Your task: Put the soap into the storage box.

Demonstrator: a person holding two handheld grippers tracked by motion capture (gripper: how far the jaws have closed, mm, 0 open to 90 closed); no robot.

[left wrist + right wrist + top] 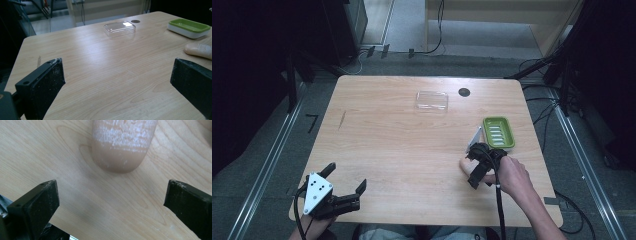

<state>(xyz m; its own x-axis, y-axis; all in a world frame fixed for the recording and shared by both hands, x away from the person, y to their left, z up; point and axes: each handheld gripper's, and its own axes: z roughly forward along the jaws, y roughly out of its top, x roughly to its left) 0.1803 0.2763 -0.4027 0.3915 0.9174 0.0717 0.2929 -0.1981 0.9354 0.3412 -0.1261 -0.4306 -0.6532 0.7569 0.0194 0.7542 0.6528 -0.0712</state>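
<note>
A tan soap bar [464, 165] lies on the wooden table [402, 150], just left of a green soap dish [498, 132]. My right gripper [473, 168] hovers directly over the bar, open, with a jaw on either side and apart from it. In the right gripper view, the bar's rounded end [123, 145] lies ahead of the open right gripper [112, 195], with bare wood between the jaws. My left gripper [346, 178] rests open near the front left edge, holding nothing. The left gripper view looks past the open left gripper [117, 85] to the bar [200, 47] and dish [188, 27].
A clear plastic box [432, 100] sits at the table's far middle, with a dark round hole [464, 92] in the tabletop just right of it. The same clear box [120, 28] appears in the left gripper view. Cables lie on the floor around the table.
</note>
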